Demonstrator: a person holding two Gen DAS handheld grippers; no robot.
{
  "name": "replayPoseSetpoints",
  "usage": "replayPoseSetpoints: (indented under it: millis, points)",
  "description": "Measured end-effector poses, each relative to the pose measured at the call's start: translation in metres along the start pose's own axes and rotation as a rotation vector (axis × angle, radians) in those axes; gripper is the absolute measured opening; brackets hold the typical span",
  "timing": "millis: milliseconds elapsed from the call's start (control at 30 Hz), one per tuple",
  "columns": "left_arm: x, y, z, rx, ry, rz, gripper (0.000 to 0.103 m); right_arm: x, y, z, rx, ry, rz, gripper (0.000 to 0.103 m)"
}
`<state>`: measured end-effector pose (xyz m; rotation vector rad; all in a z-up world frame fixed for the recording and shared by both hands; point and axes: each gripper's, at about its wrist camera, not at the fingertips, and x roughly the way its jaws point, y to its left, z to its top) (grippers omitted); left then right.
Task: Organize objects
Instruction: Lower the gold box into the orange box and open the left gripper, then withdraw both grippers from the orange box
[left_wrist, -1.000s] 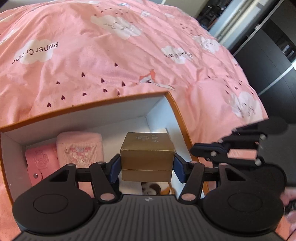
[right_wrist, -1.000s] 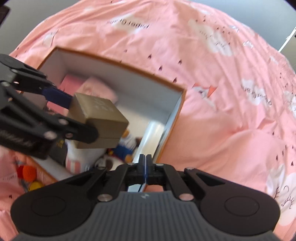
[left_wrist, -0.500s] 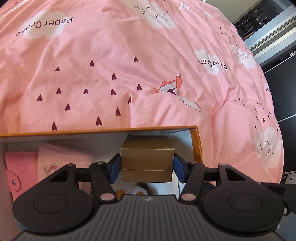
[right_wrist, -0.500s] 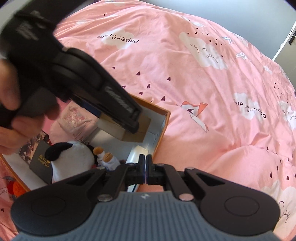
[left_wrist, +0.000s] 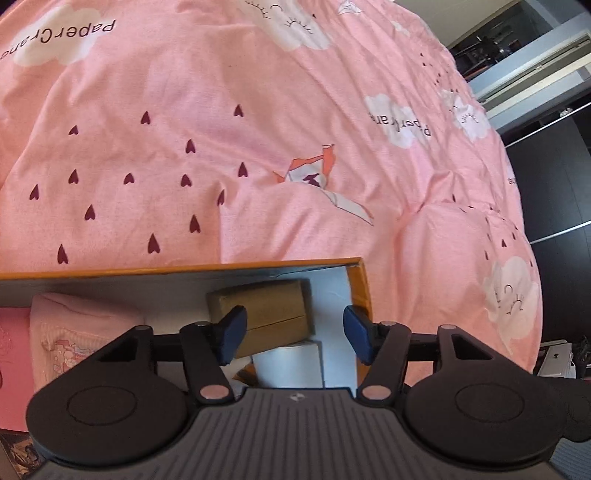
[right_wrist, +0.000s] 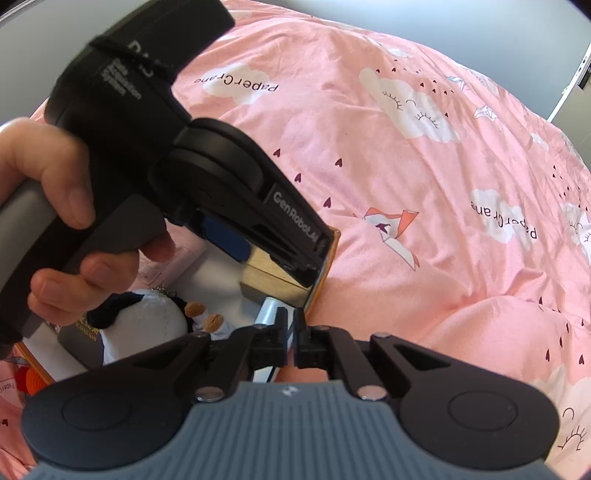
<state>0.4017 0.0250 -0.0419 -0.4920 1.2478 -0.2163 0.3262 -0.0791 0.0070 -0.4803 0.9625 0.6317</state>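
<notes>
Since the earlier frame, we released the gold box (left_wrist: 264, 310); it sat tilted in the far right corner of the orange storage box (left_wrist: 358, 288). Our left gripper (left_wrist: 291, 338) stood wide open, empty; our right gripper (right_wrist: 291, 341) was nearly closed, empty. We judged the box rigid, light, best gripped by its flat sides. Its underside stayed hidden. Beyond lay the bed (left_wrist: 258, 129).

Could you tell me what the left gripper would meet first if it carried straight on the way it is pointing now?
Most likely the gold box in the corner of the orange-rimmed storage box. The left gripper stands open, and the gold box sits just ahead of its left finger, though depth is hard to judge.
</notes>
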Motion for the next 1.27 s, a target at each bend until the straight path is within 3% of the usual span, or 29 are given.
replayPoseSetpoints:
  millis: [133, 333, 500, 933, 1067, 1267]
  points:
    - [0.001, 0.002, -0.003, 0.015, 0.029, 0.02, 0.054, -0.001, 0.0, -0.002, -0.003, 0.005, -0.002, 0.004]
    - [-0.004, 0.015, -0.012, 0.038, -0.006, 0.047, 0.047, 0.0, -0.004, -0.009, 0.015, 0.015, 0.002, 0.005]
    - [0.004, 0.019, -0.004, 0.028, -0.018, 0.035, 0.032, 0.005, -0.006, -0.009, 0.026, 0.032, 0.021, 0.008]
    - [0.003, 0.006, -0.009, 0.099, -0.017, 0.101, 0.031, 0.006, 0.0, -0.01, 0.017, 0.049, 0.004, 0.01]
    - [-0.027, -0.001, -0.024, 0.169, -0.084, 0.158, 0.031, -0.008, 0.002, -0.009, 0.012, 0.021, -0.003, 0.01]
    - [-0.102, -0.005, -0.08, 0.28, -0.148, 0.108, 0.031, -0.045, 0.019, -0.027, 0.048, -0.077, 0.032, 0.01]
